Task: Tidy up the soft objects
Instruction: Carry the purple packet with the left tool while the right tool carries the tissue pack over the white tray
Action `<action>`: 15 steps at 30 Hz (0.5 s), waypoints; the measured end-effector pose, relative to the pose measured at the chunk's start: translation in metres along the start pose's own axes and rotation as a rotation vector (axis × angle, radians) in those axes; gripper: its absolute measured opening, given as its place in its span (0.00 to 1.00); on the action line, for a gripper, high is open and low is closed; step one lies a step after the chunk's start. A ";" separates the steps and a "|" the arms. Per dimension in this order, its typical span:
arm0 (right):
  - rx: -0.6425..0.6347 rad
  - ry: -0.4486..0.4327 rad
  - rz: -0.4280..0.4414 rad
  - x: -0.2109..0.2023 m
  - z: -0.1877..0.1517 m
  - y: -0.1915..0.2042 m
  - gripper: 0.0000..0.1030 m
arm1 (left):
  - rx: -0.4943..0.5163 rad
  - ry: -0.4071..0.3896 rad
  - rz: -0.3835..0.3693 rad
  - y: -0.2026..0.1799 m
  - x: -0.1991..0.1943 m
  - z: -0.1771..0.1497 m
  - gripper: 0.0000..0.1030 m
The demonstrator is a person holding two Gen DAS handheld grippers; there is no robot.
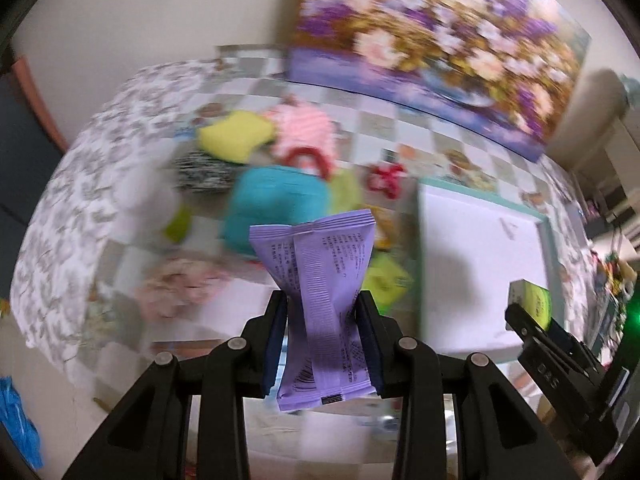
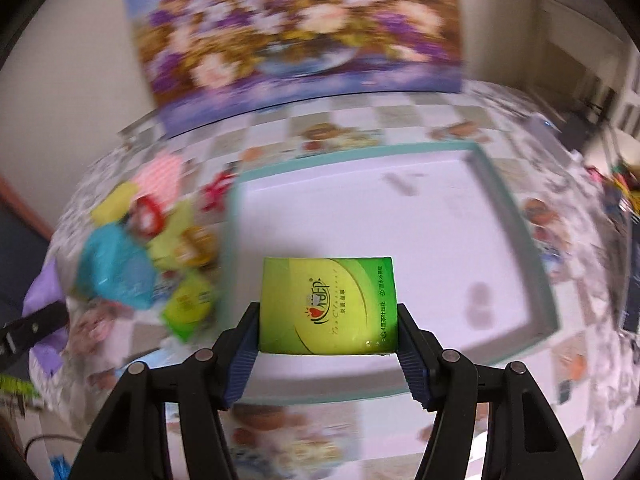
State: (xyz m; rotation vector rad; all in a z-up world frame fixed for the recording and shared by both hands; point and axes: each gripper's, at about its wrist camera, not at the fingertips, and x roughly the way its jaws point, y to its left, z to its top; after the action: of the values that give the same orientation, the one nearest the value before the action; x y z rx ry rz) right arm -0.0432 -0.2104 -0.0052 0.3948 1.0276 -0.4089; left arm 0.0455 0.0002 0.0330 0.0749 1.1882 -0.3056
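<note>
Purple packet: 1 | green tissue pack: 1 | tray: 1

A large floral painting leans against the pale wall behind a table draped in checked, patterned cloth; cluttered shelving stands at the right, blurred

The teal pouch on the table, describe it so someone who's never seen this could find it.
Start at the checked tablecloth below the big flower painting. Left of the white tray with a teal rim lies a pile of soft things. The teal pouch is the largest piece there and the only blue-green one.
</note>
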 end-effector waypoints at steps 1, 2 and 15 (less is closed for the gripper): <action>0.021 0.000 -0.014 0.000 0.001 -0.010 0.64 | 0.013 0.005 -0.012 -0.011 0.002 0.000 0.36; 0.042 0.000 -0.028 0.001 0.003 -0.021 0.64 | 0.024 0.008 -0.020 -0.020 0.004 0.000 0.36; 0.194 0.005 -0.142 0.000 0.005 -0.114 0.64 | 0.102 0.074 -0.117 -0.109 0.048 -0.016 0.36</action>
State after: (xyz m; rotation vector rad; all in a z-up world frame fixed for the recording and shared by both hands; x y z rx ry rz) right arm -0.0968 -0.3107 -0.0173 0.4980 1.0278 -0.6387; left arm 0.0179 -0.1100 -0.0059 0.1065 1.2527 -0.4692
